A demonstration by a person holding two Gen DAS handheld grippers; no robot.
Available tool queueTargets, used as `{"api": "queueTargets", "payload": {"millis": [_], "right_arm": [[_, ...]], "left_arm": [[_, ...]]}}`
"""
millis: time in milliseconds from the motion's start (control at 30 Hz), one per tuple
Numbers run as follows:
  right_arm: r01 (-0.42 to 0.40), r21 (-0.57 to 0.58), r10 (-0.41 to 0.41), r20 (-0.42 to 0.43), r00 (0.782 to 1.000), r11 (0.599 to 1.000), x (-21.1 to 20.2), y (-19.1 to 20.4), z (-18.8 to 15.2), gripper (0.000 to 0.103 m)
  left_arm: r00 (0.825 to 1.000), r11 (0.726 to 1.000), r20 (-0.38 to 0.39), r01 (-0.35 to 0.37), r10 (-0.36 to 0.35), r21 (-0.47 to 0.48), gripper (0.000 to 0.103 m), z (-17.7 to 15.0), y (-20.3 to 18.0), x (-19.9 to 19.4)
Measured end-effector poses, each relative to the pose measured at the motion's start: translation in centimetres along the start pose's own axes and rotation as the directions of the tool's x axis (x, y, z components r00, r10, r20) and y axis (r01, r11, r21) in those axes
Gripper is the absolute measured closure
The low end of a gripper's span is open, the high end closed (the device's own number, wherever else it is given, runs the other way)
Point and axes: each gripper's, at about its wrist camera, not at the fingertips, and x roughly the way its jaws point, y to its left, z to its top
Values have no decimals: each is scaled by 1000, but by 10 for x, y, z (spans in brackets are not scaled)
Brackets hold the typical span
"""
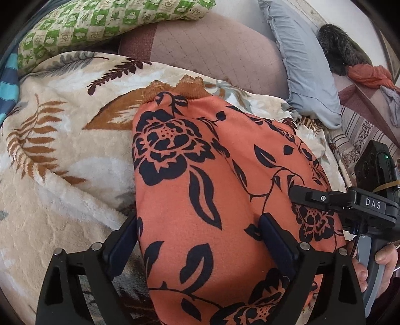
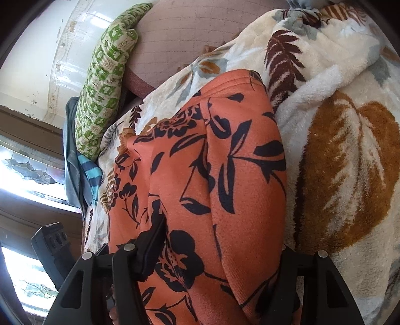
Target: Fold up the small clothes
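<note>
An orange garment (image 1: pixel 200 162) with black flowers and a brown ribbed cuff (image 1: pixel 185 87) lies folded lengthwise on a leaf-print fleece blanket (image 1: pixel 62 162). My left gripper (image 1: pixel 200 232) straddles its near end with the jaws wide. One finger sits at the cloth's left edge and the other rests on top. My right gripper (image 2: pixel 220 237) is rolled onto its side at the garment's (image 2: pixel 225 150) right edge. One of its fingers (image 1: pixel 307 196) lies over the cloth. The other is hidden under a draped fold, and the jaws stand well apart.
A green checked pillow (image 1: pixel 100 22), a grey-blue pillow (image 1: pixel 305 70), a dark furry item (image 1: pixel 337 50) and a crumpled orange cloth (image 1: pixel 370 75) lie along the bed's far side. A hand (image 1: pixel 385 255) holds the right gripper's handle. A window (image 2: pixel 25 170) is beside the bed.
</note>
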Motion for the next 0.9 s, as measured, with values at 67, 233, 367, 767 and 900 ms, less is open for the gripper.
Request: {"api": "queueTargets", "payload": {"millis": [67, 233, 367, 767, 900], "right_arm": [[-6, 4, 6, 1, 1000, 1000, 0, -1, 0, 39], [-3, -30, 4, 24, 1000, 1000, -4, 9, -4, 41], [16, -76, -12, 59, 998, 997, -12, 23, -8, 50], [-86, -124, 100, 114, 988, 989, -37, 73, -33, 60], [-129, -124, 142, 104, 984, 984, -40, 93, -51, 60]], "left_arm": [[1000, 1000, 13, -2, 2, 5, 17, -2, 0, -3], [998, 1000, 57, 20, -20, 0, 46, 3, 2, -13], [997, 1000, 77, 19, -20, 13, 56, 6, 1, -19], [980, 1000, 199, 23, -21, -10, 59, -4, 17, -87], [977, 1000, 212, -4, 1, 14, 59, -17, 26, -116]]}}
